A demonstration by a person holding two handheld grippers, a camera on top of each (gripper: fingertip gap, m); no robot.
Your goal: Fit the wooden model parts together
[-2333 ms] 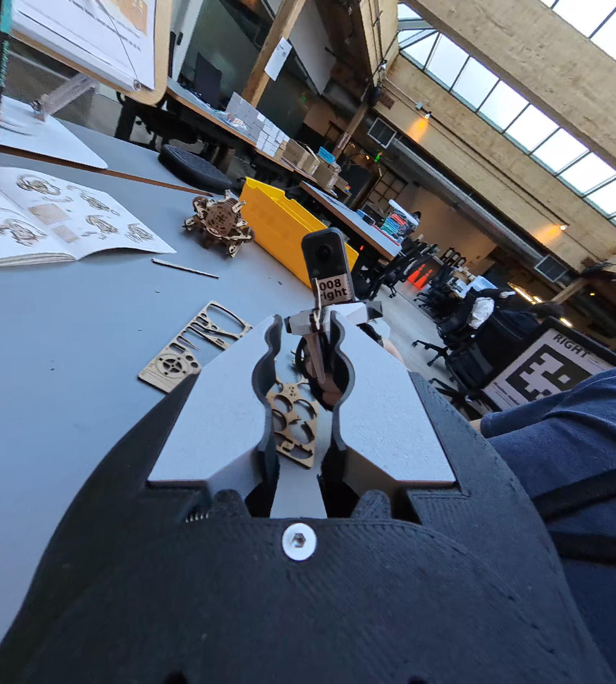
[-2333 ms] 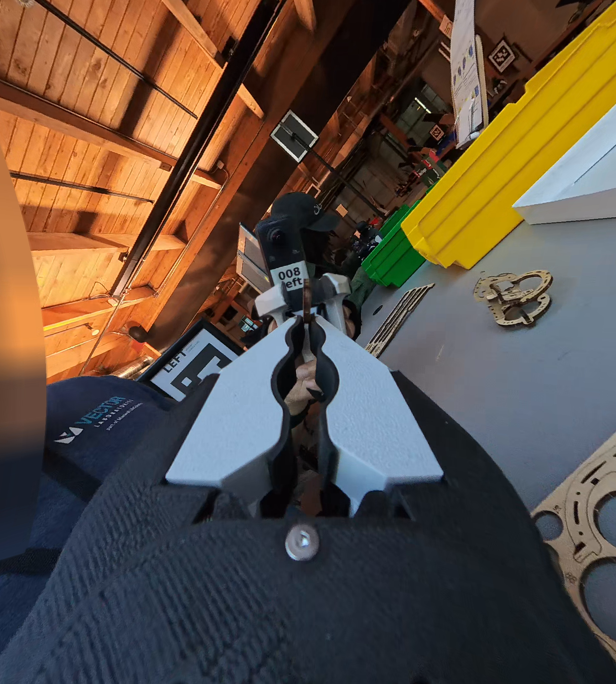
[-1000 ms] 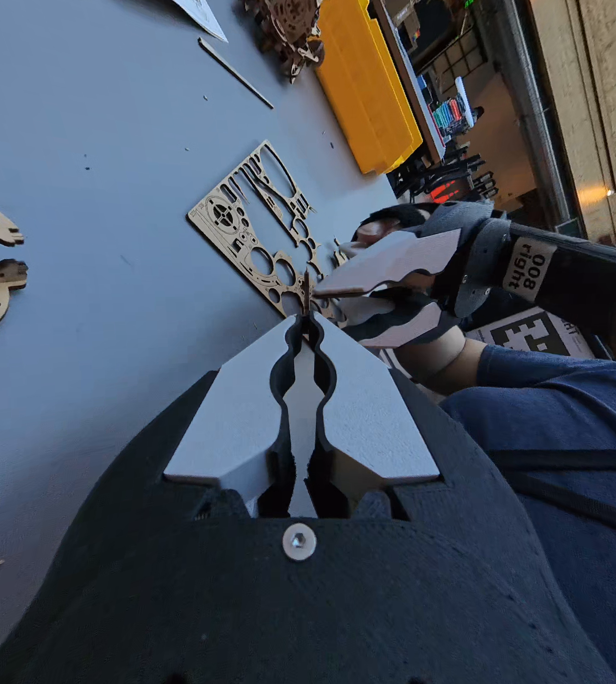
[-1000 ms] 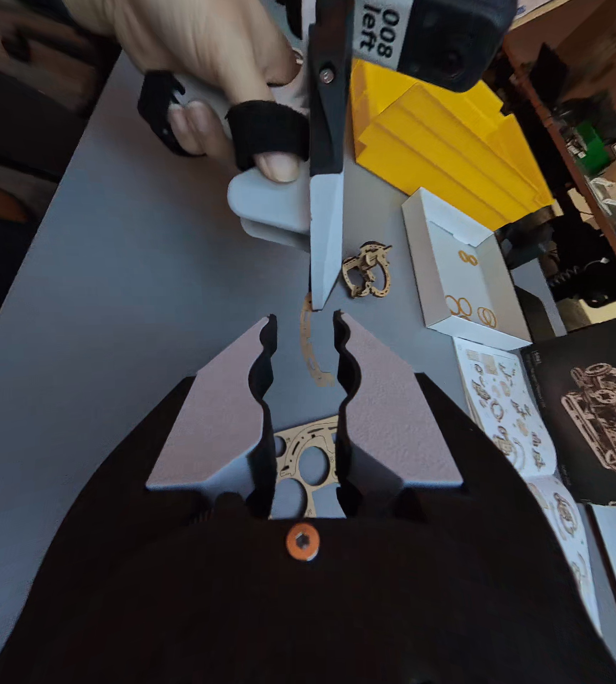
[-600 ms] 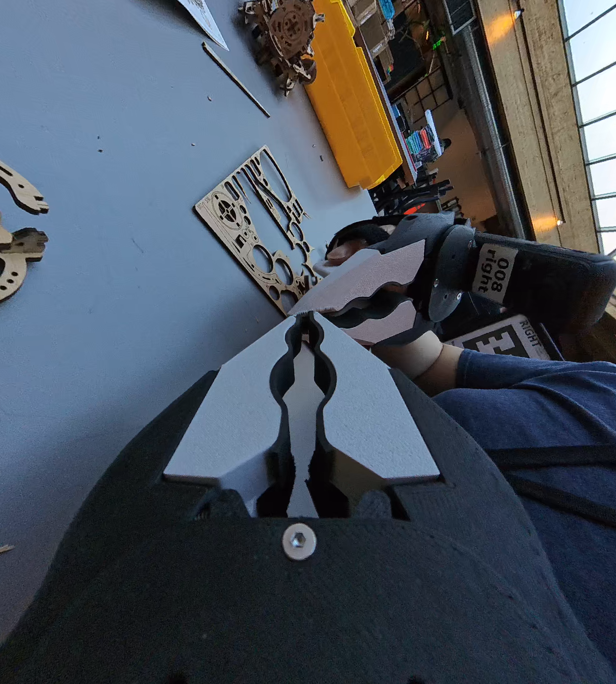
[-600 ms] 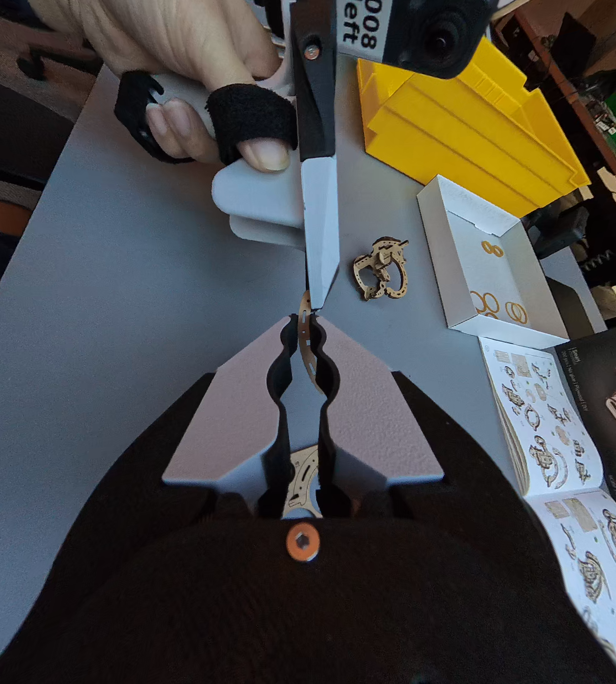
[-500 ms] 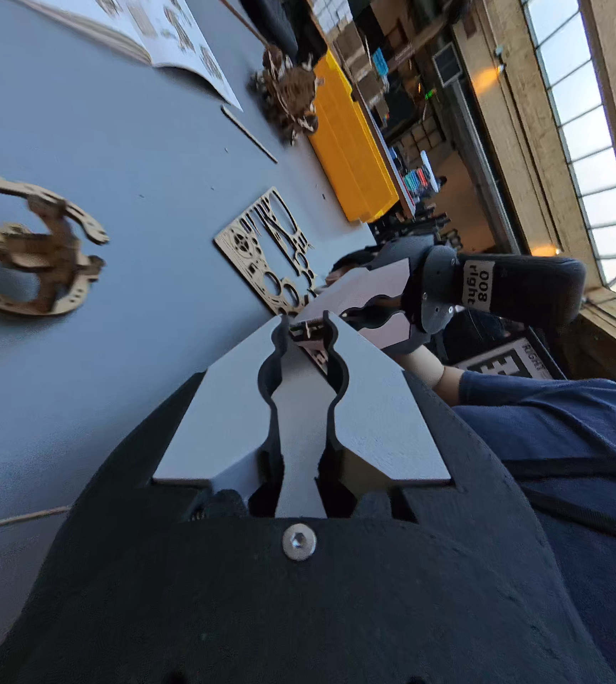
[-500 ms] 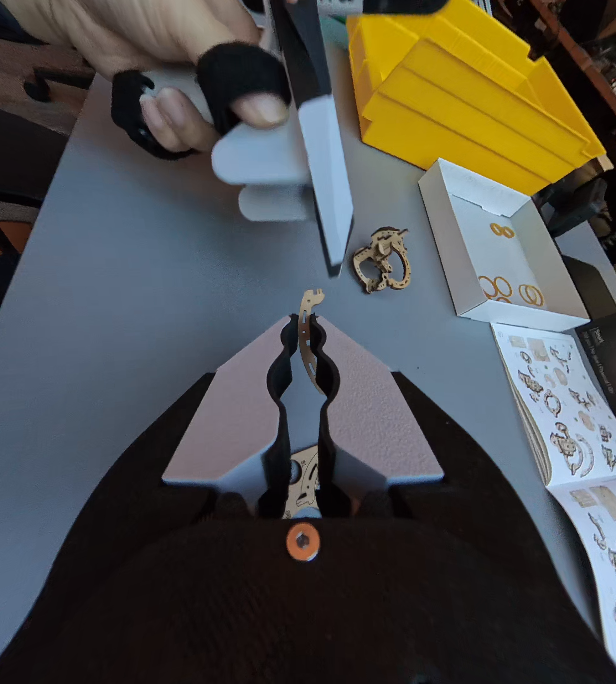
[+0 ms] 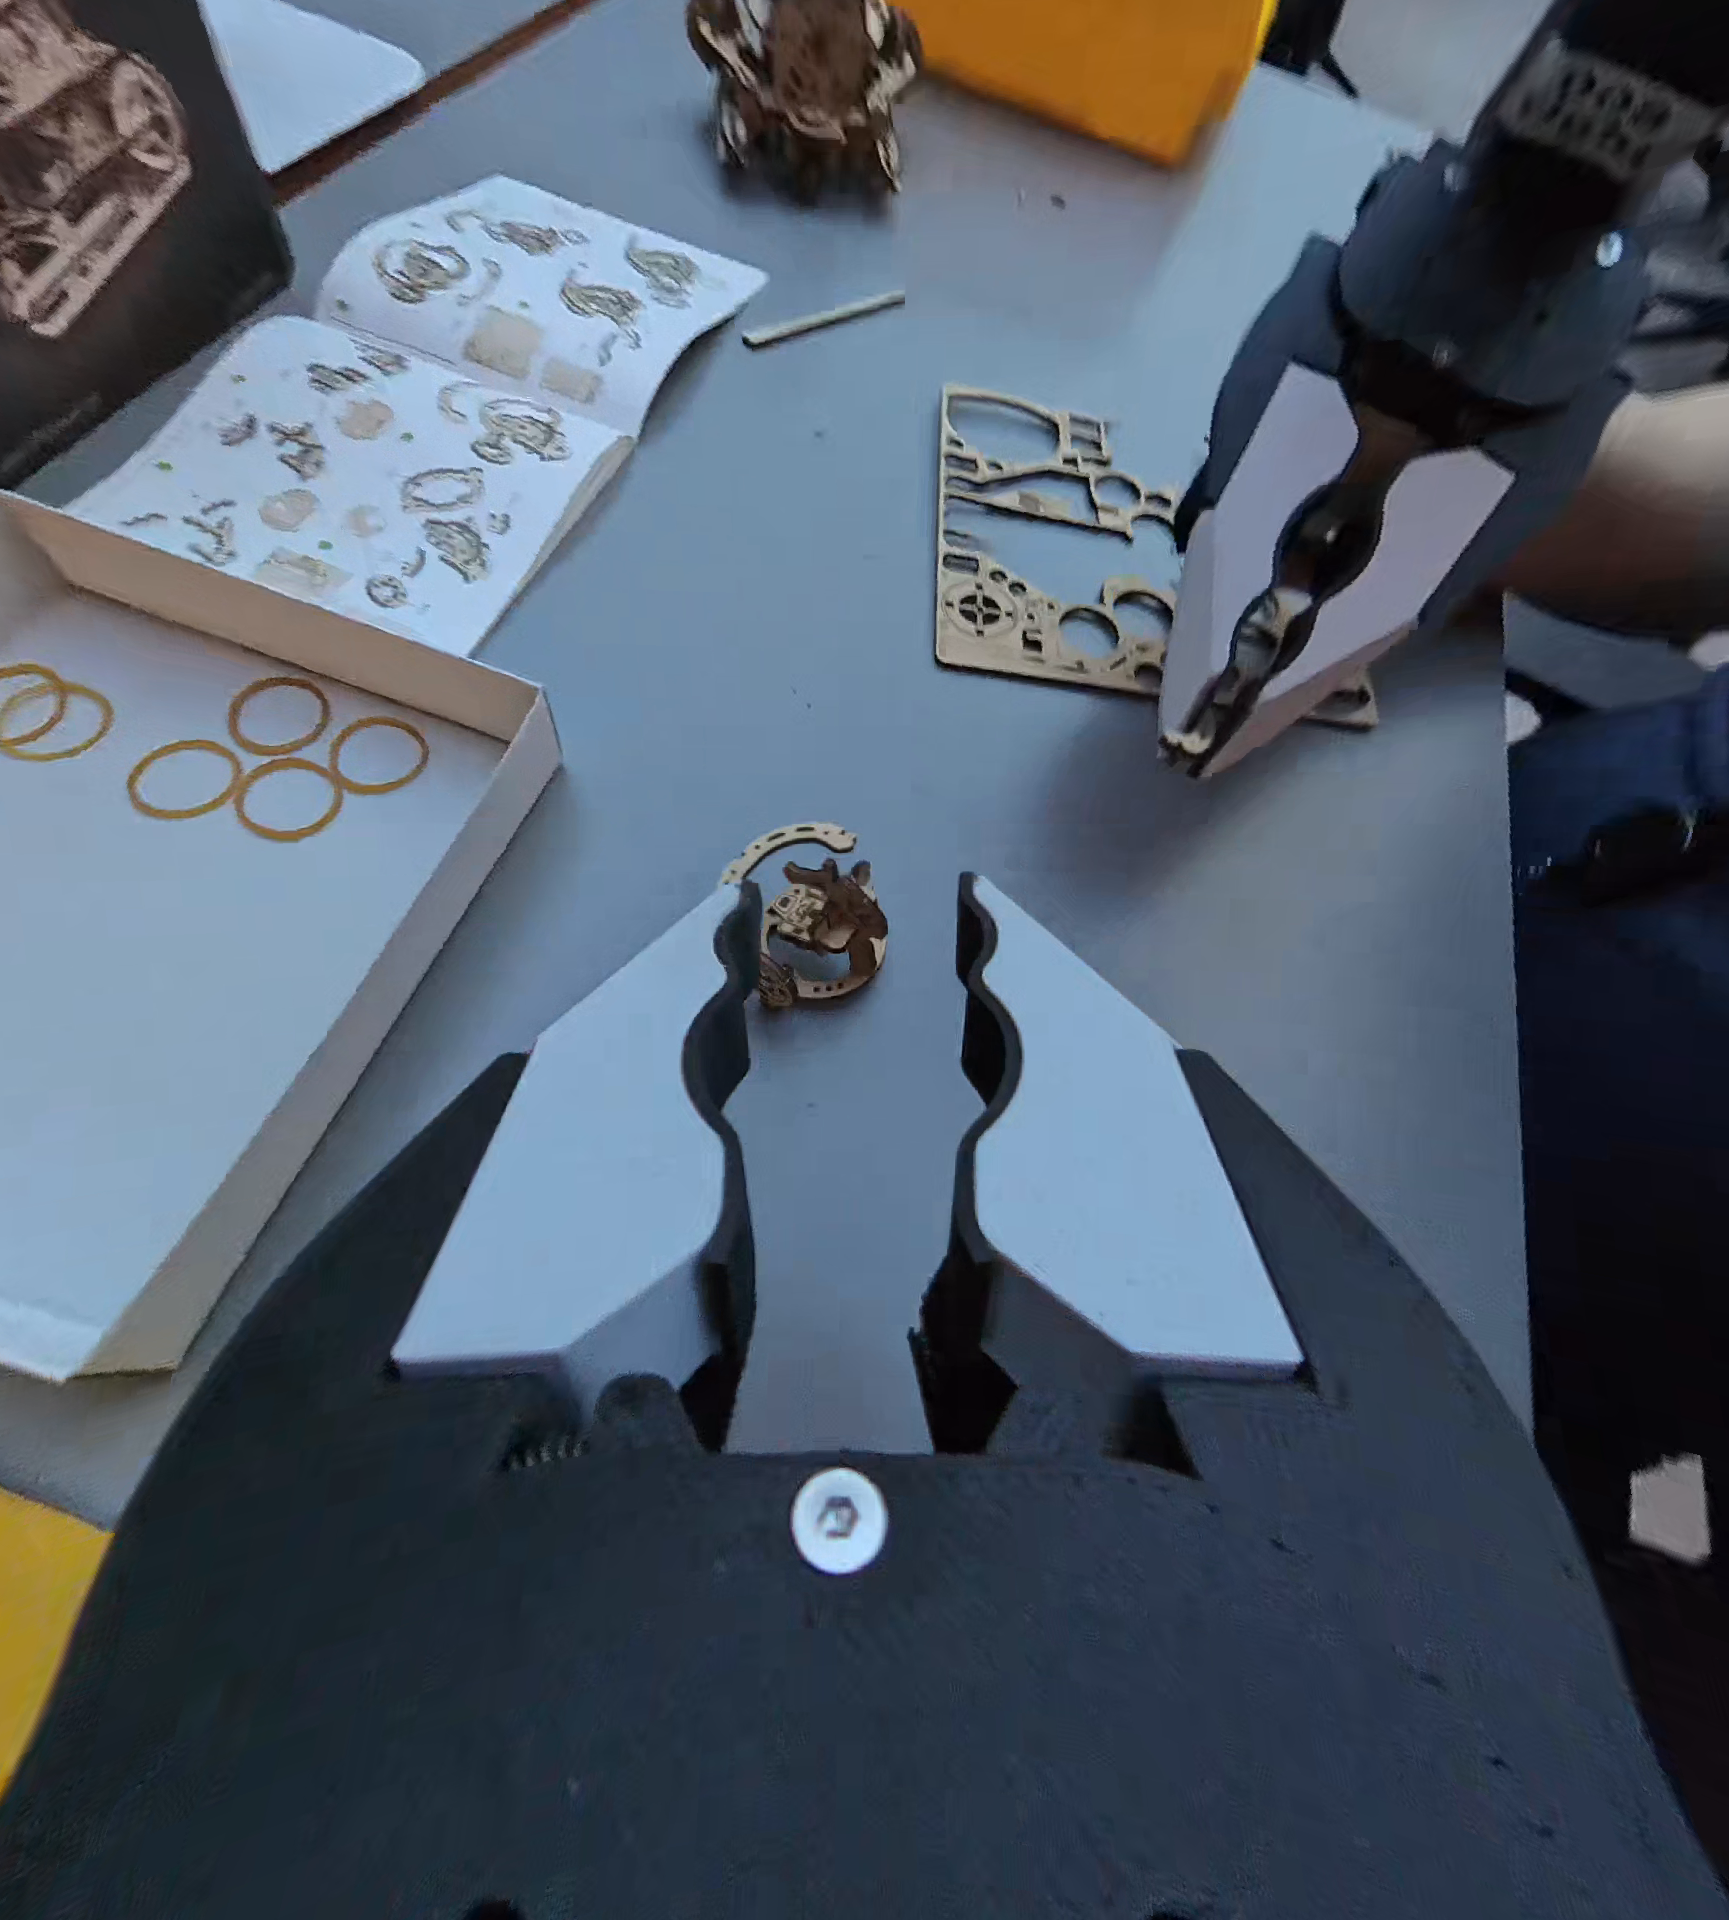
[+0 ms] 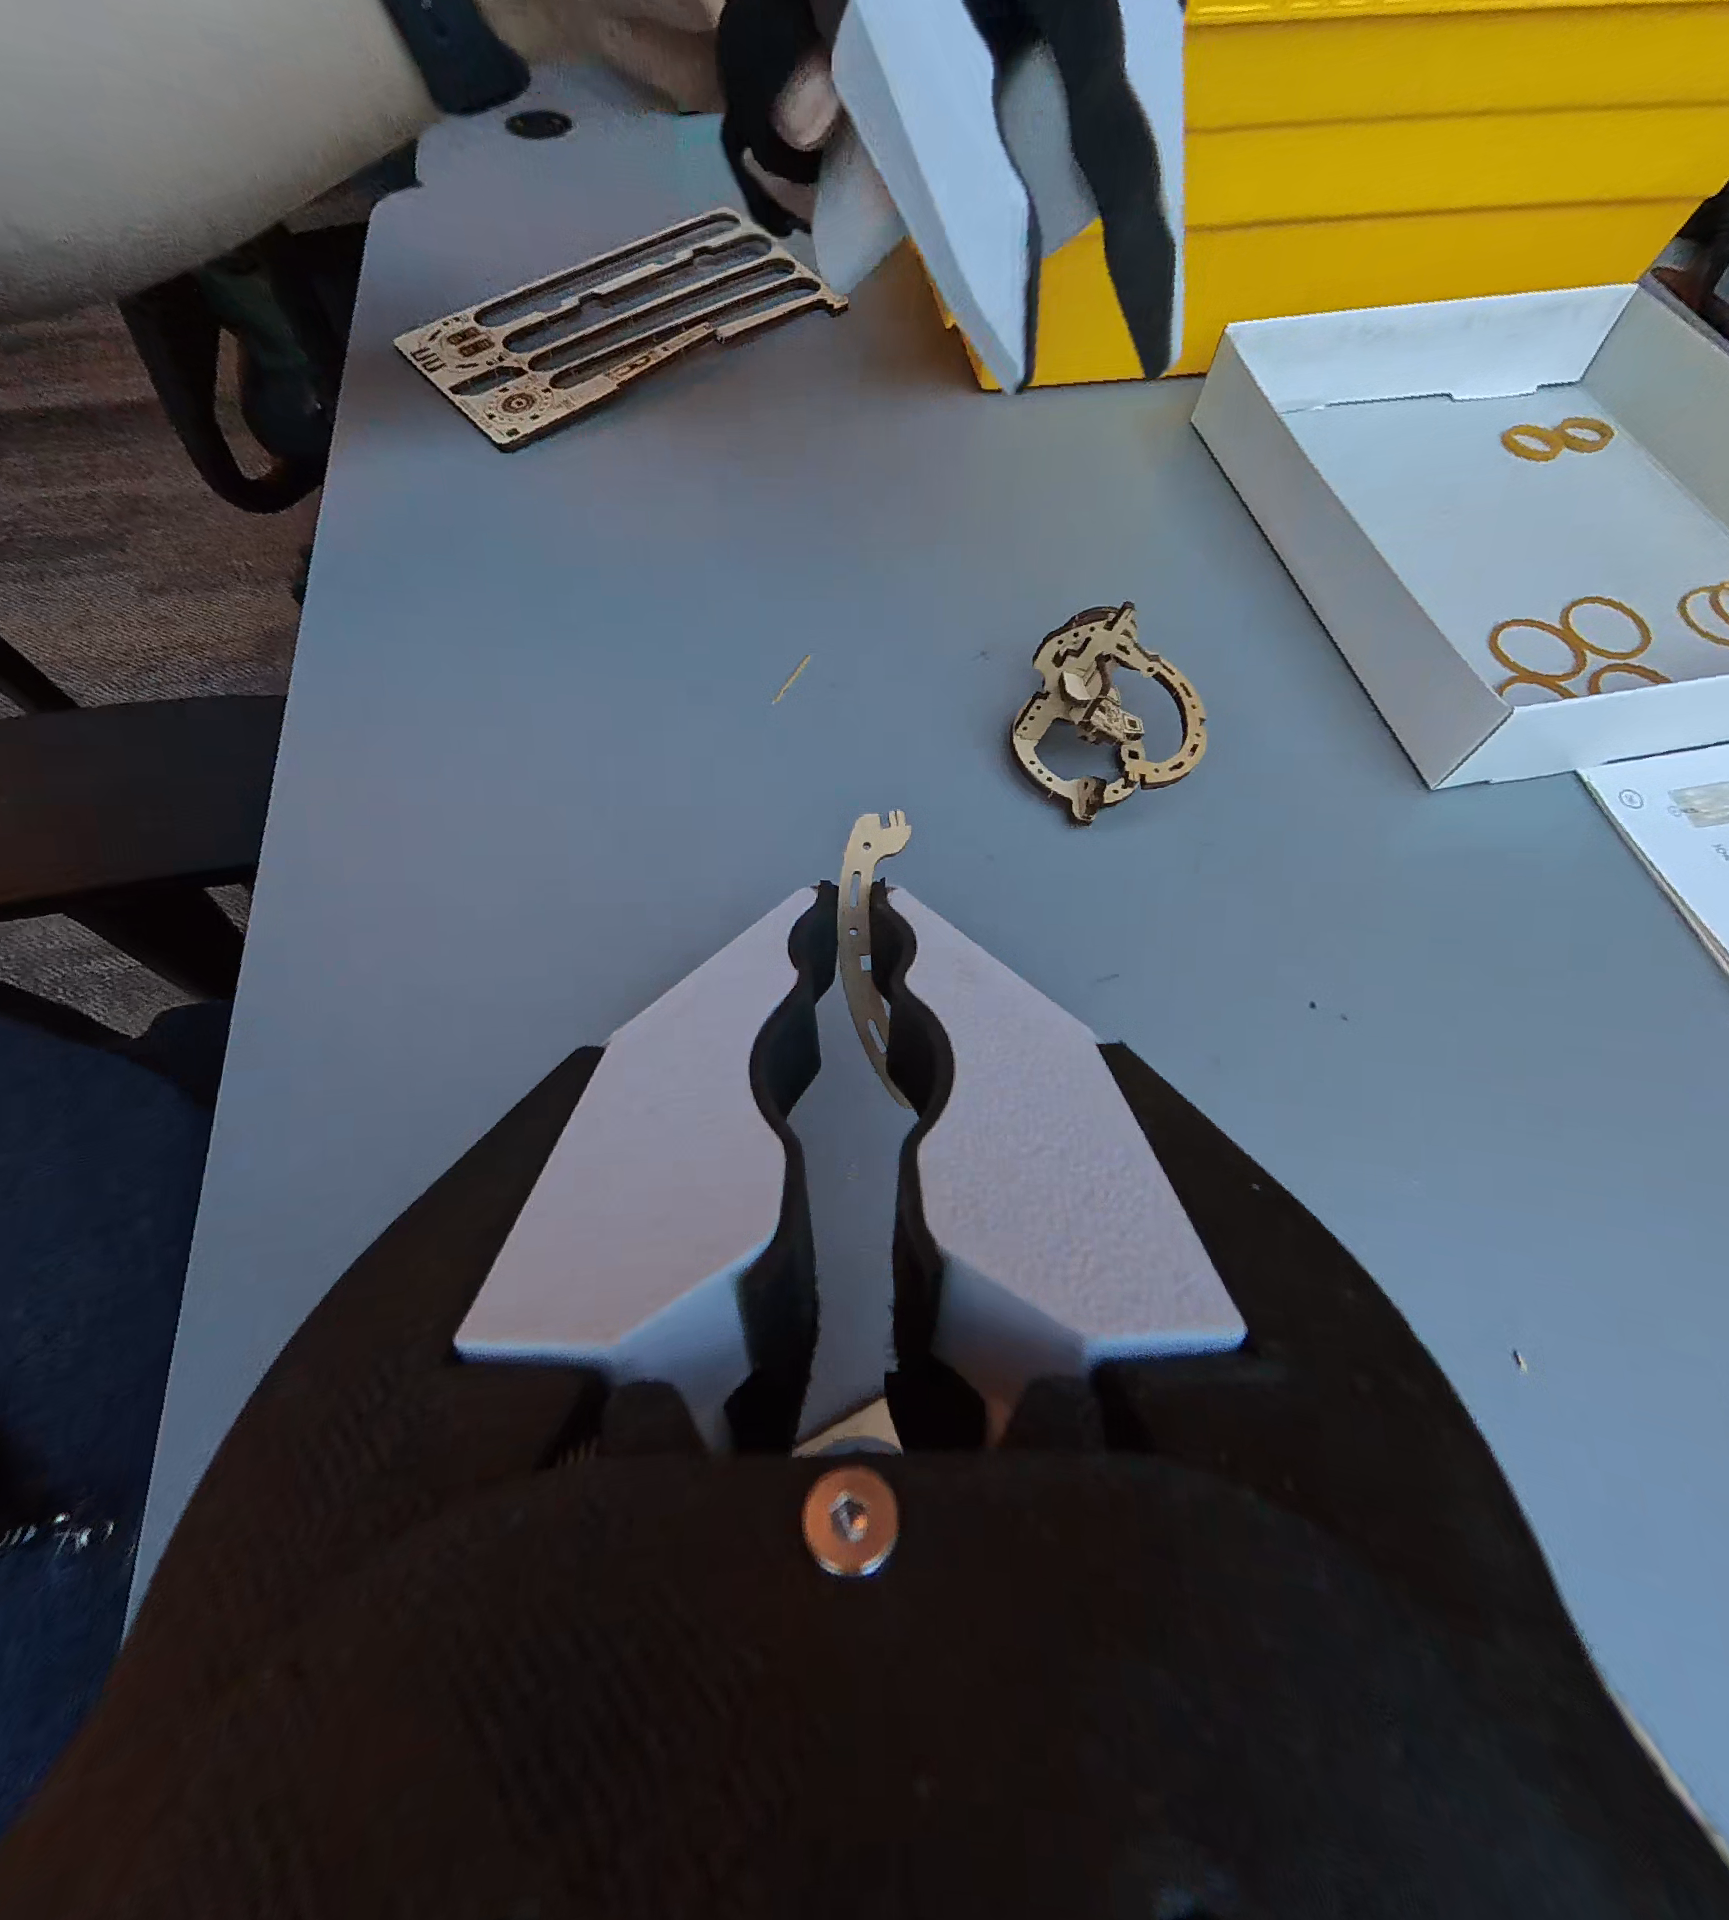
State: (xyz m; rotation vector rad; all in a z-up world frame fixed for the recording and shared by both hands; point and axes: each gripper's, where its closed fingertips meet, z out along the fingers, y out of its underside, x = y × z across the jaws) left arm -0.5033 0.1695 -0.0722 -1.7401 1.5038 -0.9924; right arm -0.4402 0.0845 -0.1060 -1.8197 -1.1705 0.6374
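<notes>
Two tongs in play: right tongs point(image 10: 855, 894) are clamped on a thin curved wooden strip point(image 10: 865, 940) at frame centre, its notched tip poking past the tips, while the left tongs point(image 9: 855, 899) hang spread apart and empty over the half-built ring assembly point(image 9: 818, 930) on the grey counter point(image 9: 735, 623). Strip looks light, thin and snap-prone, so hold it flat-faced near the mating end; I'd take the assembly by its outer ring, not the small inner pieces. Further out: punched-out sheet point(image 9: 1047, 540) upper right, white box point(image 9: 216, 935) of rubber bands left, booklet point(image 9: 424, 416) upper left.
</notes>
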